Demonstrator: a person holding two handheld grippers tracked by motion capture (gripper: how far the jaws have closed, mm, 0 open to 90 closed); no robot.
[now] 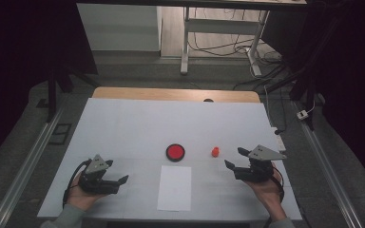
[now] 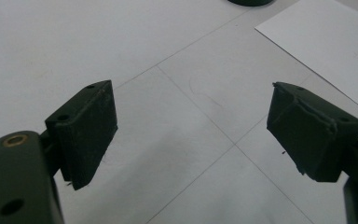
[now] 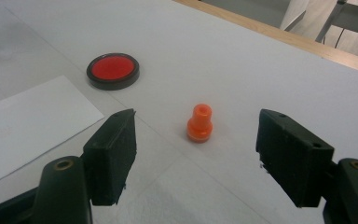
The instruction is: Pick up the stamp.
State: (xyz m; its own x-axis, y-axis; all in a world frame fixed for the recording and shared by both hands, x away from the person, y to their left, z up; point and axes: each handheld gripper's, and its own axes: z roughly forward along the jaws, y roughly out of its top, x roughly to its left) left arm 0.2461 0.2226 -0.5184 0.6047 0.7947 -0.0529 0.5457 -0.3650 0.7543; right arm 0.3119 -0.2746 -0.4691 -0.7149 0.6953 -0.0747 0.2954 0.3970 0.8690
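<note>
Right gripper [image 3: 196,154] is lined up and its jaws are spread wide, nothing between them yet, with the small orange stamp [image 3: 199,123] standing upright on the white table [image 1: 123,123] just ahead of the gap. In the high view that stamp [image 1: 215,152] sits a little beyond and to the left of the right gripper [image 1: 234,159], near it but clearly apart. To the stamp's left, the round red ink pad [image 1: 175,152] in its black case; nearer the person, the white sheet of paper [image 1: 175,187] lying flat.

Left gripper [image 1: 121,180] rests low over the table at the left, jaws likewise spread and empty, with a corner of the paper [image 2: 326,46] off to one side.

The risk, as I read it: the stamp is small, narrow at the neck and top-heavy-looking, so if one jaw arrives first it could tip or skid away. Closing on the flared base rather than the neck could squeeze it out. The ink pad is close enough to be nudged on a wide sweep
</note>
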